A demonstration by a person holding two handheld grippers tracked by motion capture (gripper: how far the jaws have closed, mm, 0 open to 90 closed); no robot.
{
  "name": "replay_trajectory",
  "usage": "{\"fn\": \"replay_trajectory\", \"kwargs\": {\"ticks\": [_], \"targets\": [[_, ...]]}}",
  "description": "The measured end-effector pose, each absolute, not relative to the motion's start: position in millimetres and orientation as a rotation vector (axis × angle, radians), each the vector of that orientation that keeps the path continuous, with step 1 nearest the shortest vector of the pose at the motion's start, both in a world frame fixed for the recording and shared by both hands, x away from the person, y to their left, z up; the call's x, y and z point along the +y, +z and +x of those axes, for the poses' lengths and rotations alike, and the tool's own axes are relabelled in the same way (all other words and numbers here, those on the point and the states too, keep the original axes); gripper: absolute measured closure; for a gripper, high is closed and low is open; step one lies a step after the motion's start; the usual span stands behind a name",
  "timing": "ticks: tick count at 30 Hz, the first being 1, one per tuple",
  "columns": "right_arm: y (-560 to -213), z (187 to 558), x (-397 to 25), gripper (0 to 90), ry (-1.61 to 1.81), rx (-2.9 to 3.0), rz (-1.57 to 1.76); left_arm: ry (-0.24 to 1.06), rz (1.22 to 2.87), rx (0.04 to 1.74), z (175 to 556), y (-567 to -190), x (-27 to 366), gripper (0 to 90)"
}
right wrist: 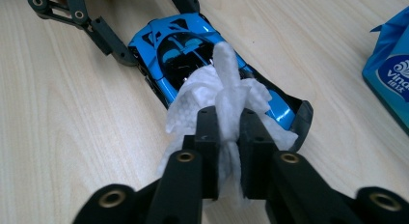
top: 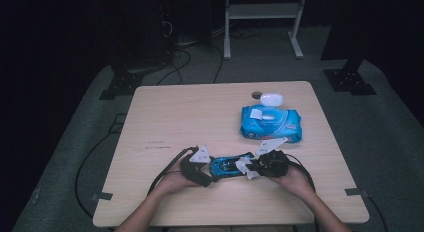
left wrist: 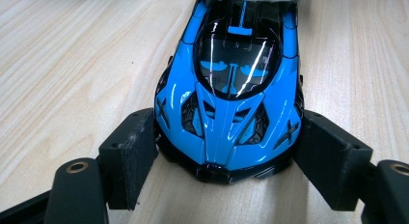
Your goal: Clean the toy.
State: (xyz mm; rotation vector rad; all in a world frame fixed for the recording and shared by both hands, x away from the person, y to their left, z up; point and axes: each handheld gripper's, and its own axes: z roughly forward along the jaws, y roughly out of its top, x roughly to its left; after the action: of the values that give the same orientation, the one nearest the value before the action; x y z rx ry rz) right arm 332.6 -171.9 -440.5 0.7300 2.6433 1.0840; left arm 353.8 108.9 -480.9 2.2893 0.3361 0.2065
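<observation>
Blue toy car pinned at the nose and wiped at the tail, near the table's 6 o'clock edge.

The left gripper [left wrist: 224, 151] has its jaws spread about as wide as the blue toy car [left wrist: 231, 98], one black pad pressed against each front corner. The right gripper [right wrist: 226, 137] is clenched on a crumpled white wipe [right wrist: 217, 96], which rests on the car's rear deck. The car is glossy, with a dark cockpit and black vents. A blue wipes pack [top: 270, 123] lies at 1 o'clock from it on the table [top: 190, 117].
</observation>
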Motion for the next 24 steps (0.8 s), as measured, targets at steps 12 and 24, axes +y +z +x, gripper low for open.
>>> {"fn": "replay_trajectory", "kwargs": {"ticks": [12, 24], "targets": [[-438.2, 332.3, -151.5, 58.0, 1.105, 2.531, 0.683, 0.207, 2.286, 0.348, 353.1, -481.0, 108.5, 25.3], [-440.2, 337.5, -179.6, 82.2, 1.027, 2.517, 0.756, 0.215, 2.294, 0.348, 352.7, -480.2, 108.1, 25.3]]}}
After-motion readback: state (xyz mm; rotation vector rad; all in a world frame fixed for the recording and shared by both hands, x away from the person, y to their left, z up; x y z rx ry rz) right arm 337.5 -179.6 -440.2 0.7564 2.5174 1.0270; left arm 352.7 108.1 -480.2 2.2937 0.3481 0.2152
